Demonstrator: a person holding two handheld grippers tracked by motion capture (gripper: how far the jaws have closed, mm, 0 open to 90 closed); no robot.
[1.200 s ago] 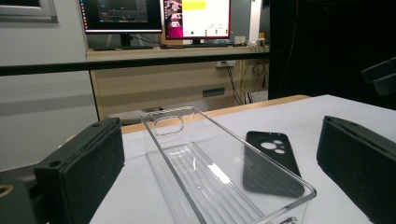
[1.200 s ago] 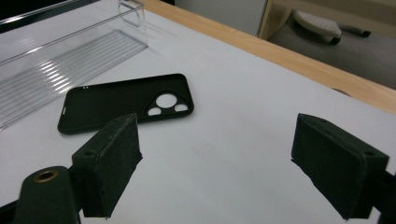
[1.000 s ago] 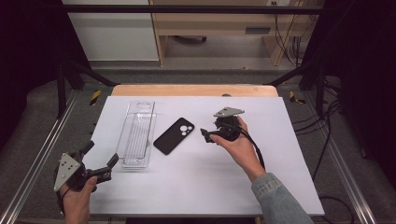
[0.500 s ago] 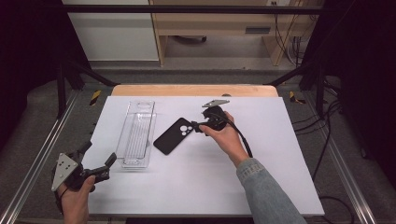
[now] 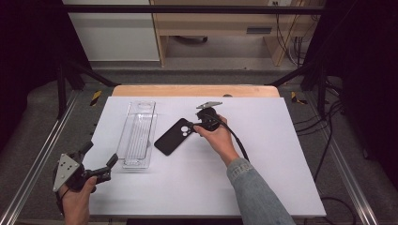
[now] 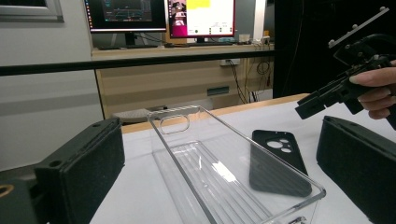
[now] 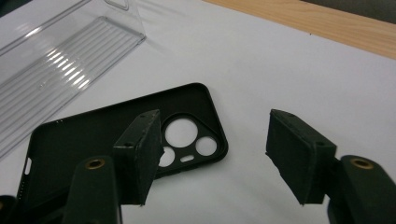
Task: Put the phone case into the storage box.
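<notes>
Nearest the person, at about 7 o'clock on the white surface (image 5: 263, 154), the left gripper (image 5: 101, 165) hovers over the front left corner with its jaws spread wide and nothing between them, pointing toward the clear plastic tray (image 5: 138, 136). That tray lies lengthwise just beyond it, at roughly 10 o'clock from the surface's middle, and it is empty.

Just right of the tray, near the centre, the black phone case (image 5: 174, 136) lies flat and open side up, tilted with its camera cut-outs toward 1 o'clock. The right gripper (image 5: 194, 127) is at that camera end. Its jaws have just been closing but stand partly open; in the right gripper view one pad hangs over the case's cut-out corner and the other over bare surface beside it, so the case's end edge sits between them and neither pad presses on it yet.

By my reading the work is at its start: the case is not yet picked up. Left to do are the grasp, the lift and, probably, setting the case into the tray.
</notes>
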